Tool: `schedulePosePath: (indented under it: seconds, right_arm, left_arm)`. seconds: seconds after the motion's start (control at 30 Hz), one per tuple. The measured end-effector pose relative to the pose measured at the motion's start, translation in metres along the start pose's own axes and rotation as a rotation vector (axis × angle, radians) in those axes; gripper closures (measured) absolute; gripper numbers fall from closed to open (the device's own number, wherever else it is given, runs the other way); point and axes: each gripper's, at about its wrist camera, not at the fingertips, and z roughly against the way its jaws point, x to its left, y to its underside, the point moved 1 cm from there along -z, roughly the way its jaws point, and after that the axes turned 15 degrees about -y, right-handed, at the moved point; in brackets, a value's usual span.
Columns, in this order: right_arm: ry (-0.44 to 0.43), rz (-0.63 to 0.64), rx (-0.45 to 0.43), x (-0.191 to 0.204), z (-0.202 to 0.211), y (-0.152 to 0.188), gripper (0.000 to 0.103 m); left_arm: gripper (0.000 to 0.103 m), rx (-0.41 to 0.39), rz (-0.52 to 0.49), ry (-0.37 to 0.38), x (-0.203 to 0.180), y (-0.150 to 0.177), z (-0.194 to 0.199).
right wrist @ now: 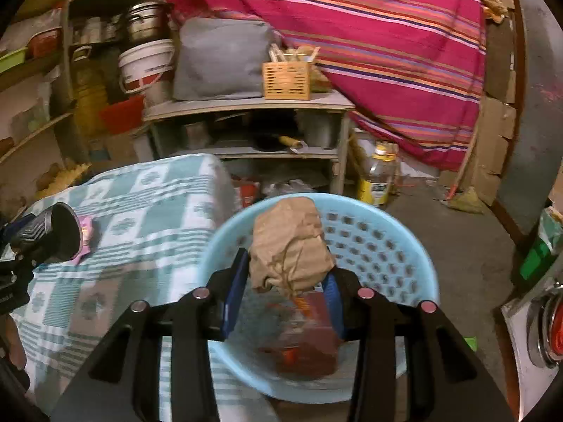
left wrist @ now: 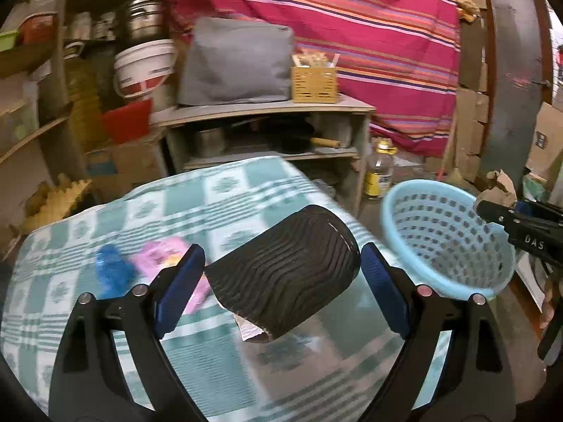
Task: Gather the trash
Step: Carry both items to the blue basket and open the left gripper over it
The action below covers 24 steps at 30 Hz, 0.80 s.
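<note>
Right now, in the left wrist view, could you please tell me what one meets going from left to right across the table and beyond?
Blue trash piece → pink wrapper → black ribbed cup held in the left gripper → light blue basket → crumpled brown paper held by the right gripper.

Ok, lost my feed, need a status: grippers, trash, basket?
Left gripper shut on black ridged cup, above the table. Right gripper shut on crumpled brown paper, over blue basket. Red packet already inside. Nothing blocking.
</note>
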Motion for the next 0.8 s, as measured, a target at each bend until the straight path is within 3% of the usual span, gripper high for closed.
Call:
schedulePosePath:
  seconds: [0.37,0.8]
  right_arm:
    - [0.025,-0.079,-0.012,-0.062,0.008,0.009,0.062]
    - [0.038,-0.144,-0.011,-0.097,0.005,0.012,0.062]
  left_arm:
    - [0.016,-0.023,-0.071,0.117,-0.096,-0.011,-0.011]
    - [0.016,-0.015,-0.079,0.171,-0.151,-0.023,-0.032]
